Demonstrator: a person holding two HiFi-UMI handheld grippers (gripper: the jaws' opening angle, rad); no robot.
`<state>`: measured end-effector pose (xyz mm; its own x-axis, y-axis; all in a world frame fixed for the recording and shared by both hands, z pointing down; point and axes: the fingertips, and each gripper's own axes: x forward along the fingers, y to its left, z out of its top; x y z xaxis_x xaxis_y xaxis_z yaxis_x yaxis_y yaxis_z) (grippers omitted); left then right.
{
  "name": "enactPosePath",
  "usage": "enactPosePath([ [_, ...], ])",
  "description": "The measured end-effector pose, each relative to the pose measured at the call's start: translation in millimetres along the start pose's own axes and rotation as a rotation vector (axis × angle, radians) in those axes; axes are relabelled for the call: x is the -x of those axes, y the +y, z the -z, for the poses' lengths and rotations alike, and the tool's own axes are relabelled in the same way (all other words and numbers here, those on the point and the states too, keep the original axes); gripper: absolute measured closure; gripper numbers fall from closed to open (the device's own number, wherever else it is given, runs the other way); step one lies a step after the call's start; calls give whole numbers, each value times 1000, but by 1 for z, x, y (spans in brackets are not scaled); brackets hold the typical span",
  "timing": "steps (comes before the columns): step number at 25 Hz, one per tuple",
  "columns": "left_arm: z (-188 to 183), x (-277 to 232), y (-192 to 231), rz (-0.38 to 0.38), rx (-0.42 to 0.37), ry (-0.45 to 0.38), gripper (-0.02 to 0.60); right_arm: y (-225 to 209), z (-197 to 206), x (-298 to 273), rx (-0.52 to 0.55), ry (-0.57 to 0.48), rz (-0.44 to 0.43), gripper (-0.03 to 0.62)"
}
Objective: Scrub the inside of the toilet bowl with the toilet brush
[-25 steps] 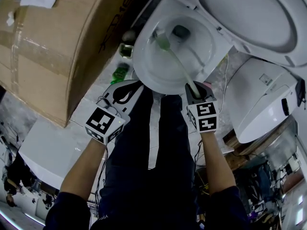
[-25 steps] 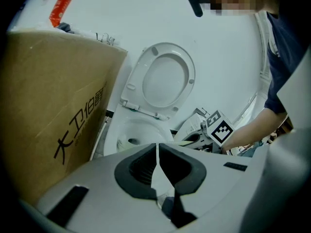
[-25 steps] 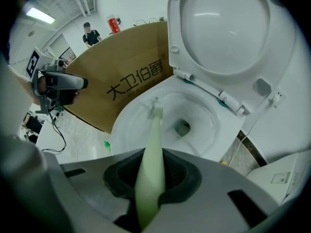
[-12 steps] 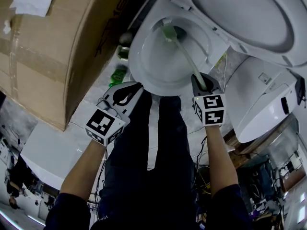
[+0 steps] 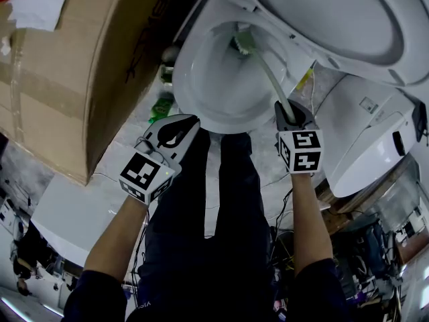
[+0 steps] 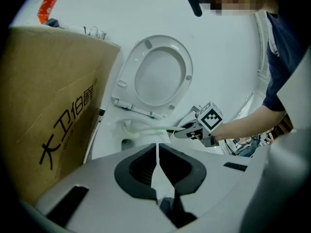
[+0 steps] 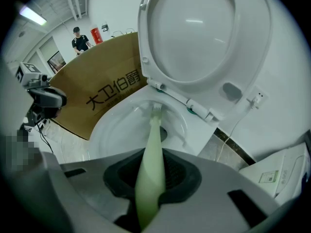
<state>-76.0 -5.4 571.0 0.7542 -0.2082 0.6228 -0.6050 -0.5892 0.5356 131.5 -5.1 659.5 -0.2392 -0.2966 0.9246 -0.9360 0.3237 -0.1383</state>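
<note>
Two tongs, one busy. Box (image 5: 60, 79) at far left, print reads 大卫伯爵. Left tongs (image 6: 156, 154) are clenched on nothing, parked just short of the bowl (image 5: 201, 92) front rim. Brush (image 7: 153, 130) runs from right tongs (image 7: 151, 176), which grip its pale green handle, down into the bowl. Bristles sit at the back wall, just above the drain. Lid (image 5: 348, 19) is up. Step: mid-scrub, I judge. Next move likely needs sweeping the head round the side walls and under the rim. Label on white unit (image 5: 375, 146) at right is too small to read.

Toilet brush (image 5: 267, 72) swept toward bowl (image 5: 194, 96) rear; right claw (image 5: 288, 113) shifted rightward.
</note>
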Motion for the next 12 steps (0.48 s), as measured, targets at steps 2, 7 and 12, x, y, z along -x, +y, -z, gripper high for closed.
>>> enactPosePath([
  [2,0,-3,-3,3,-5,4,540,-8,6,3,-14,4,9,530],
  [7,1,-9,-11,11,-15,15,540,-24,22,13,-30,19,31,530],
  [12,-3,-16,-18,20,-28,19,540,-35,38,21,-46,39,49,530],
])
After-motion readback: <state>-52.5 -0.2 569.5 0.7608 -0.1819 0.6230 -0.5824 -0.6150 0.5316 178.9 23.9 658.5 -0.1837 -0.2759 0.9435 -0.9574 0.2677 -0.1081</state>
